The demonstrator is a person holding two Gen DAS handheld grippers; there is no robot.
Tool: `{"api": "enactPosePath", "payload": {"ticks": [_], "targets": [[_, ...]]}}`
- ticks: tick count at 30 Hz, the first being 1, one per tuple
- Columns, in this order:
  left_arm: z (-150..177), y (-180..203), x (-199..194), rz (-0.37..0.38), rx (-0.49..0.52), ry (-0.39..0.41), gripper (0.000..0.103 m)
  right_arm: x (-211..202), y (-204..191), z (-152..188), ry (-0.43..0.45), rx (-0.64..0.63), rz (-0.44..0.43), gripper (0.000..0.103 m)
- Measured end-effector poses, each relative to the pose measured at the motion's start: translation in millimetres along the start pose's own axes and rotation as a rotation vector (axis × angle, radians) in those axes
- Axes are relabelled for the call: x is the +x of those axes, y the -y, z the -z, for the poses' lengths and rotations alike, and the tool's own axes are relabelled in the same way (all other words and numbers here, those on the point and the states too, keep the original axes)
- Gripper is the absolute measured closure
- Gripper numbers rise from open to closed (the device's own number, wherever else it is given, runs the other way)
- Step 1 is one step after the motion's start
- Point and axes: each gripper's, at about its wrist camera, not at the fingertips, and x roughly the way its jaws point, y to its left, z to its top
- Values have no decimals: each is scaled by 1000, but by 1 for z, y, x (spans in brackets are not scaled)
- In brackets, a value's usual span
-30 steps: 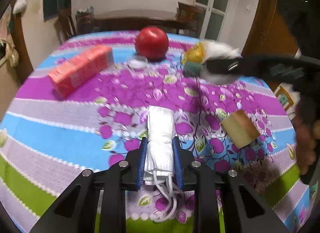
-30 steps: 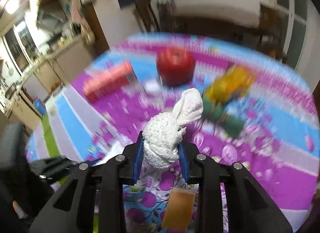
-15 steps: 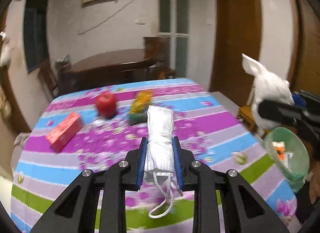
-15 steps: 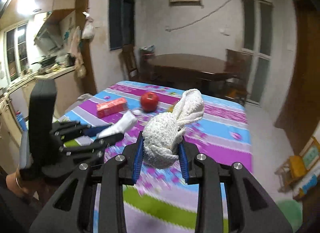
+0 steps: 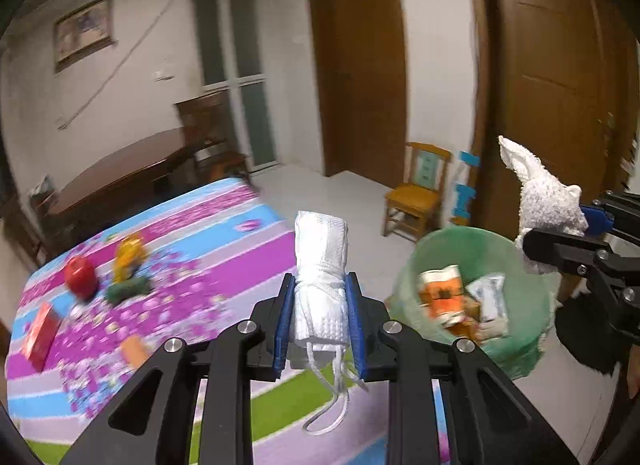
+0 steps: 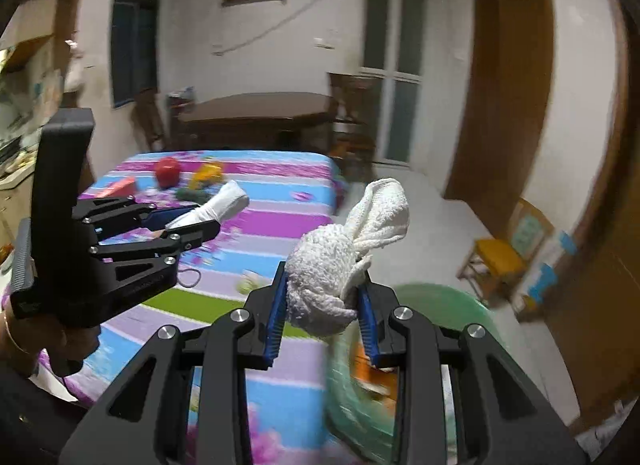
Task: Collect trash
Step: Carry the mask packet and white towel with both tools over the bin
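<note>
Clamping a rolled white face mask (image 5: 320, 285) between their blue pads, the left tongs (image 5: 319, 321) stand narrowly parted around it, its ear loops dangling below. The right tongs (image 6: 323, 305) are likewise closed on a balled white towel (image 6: 332, 273), whose loose end sticks up and to the right. Just right of the left tongs and below the right ones sits a green bin (image 5: 516, 265) on the floor, holding an orange-printed cup (image 5: 442, 295) and pale wrappers. Left of the bin, the counter (image 5: 224, 225) carries a striped floral cloth. Toward its far left lie a red apple (image 5: 82, 277), a yellow-and-green object (image 5: 128, 265) and a red box (image 5: 40, 331). Beyond the bin stands a small wooden chair (image 5: 418, 193) near brown doors.
</note>
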Motion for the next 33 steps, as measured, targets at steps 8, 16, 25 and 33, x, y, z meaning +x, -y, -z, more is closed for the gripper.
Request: {"api": "enactPosePath", "payload": {"ticks": [8, 16, 25, 33], "targets": [[-20, 79, 43, 60, 93, -13, 77, -2, 63, 30, -45, 80, 94, 73], [-25, 119, 80, 99, 158, -46, 77, 7, 89, 53, -95, 109, 125, 73], [-17, 142, 100, 110, 197, -71, 77, 15, 108, 67, -127, 123, 131, 73], [-17, 148, 113, 108, 211, -85, 77, 24, 113, 64, -142, 120, 137, 73]]}}
